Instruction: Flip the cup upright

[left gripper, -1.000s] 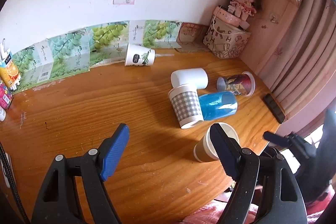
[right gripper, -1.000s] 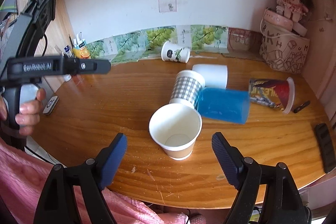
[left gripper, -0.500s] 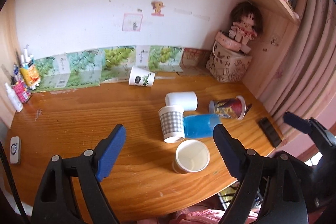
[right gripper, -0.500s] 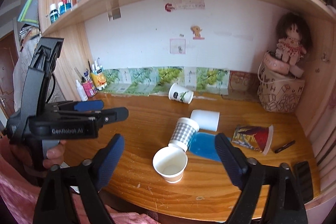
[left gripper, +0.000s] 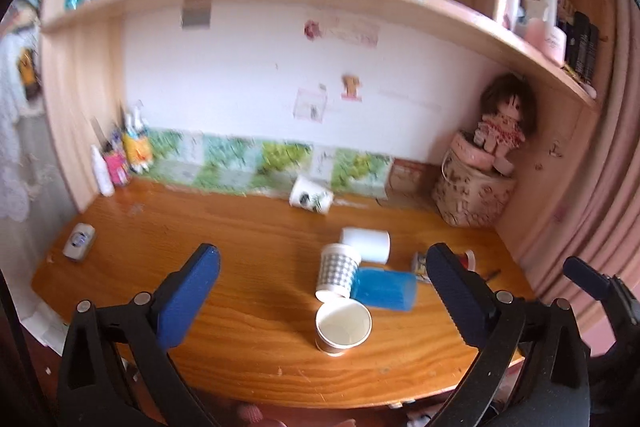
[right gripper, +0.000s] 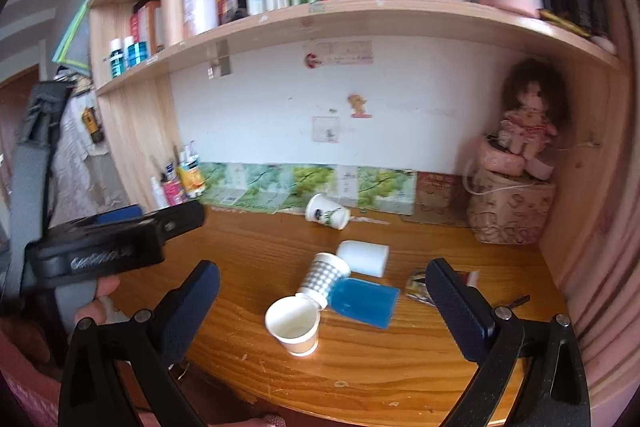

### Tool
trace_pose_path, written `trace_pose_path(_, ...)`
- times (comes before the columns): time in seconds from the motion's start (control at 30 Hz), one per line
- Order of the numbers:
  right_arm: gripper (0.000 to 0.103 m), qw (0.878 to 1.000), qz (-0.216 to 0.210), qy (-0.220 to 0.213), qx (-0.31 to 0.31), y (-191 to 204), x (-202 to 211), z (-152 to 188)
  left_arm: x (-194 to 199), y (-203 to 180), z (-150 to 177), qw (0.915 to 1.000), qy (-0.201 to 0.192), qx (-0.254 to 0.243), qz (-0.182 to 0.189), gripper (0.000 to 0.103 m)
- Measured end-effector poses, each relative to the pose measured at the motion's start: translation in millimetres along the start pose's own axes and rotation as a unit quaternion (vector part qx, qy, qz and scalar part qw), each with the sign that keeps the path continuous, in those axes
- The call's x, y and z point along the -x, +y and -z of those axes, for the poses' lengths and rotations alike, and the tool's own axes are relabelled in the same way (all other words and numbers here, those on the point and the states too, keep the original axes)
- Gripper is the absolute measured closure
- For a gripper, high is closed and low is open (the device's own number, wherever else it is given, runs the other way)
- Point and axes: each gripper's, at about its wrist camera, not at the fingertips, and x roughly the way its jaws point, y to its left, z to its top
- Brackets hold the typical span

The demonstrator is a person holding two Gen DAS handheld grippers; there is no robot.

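We see our left tool (left gripper: 320,291) spread wide above a wooden tabletop (left gripper: 248,243), where a tan paper cup (left gripper: 343,326) stands upright beside a fallen checked cup (left gripper: 337,270) and blue plastic cup (left gripper: 385,289).

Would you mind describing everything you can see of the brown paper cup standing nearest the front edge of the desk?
The brown paper cup stands upright on the wooden desk, mouth up, showing a white interior that looks empty and a rolled rim. Its outer wall looks like tan kraft paper. It sits near the front edge, just in front of the checked cup, whose rim lies very close to it; whether they touch is unclear. Neither gripper holds it.
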Motion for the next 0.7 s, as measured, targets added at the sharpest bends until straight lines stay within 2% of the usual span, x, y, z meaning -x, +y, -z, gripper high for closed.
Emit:
trace_pose_path(0.07, 0.0, 1.0, 0.0, 0.0, -0.015, -6.1, 6.1, 3.3, 9.9, -10.8, 4.6, 0.9997, -0.014, -0.005, -0.022, 0.0)
trace_pose_path(0.23, 0.0, 0.999, 0.019, -0.016, -0.029, -22.0, 23.6, 9.6, 23.4, -22.9, 11.5, 0.9983, -0.038, -0.004, -0.045, 0.0)
trace_pose_path(0.7, 0.0, 0.999, 0.013, -0.027, -0.04, -39.0, 32.2, 16.6, 27.9, -45.1, 16.9, 0.9958, -0.039, -0.021, -0.081, 0.0)
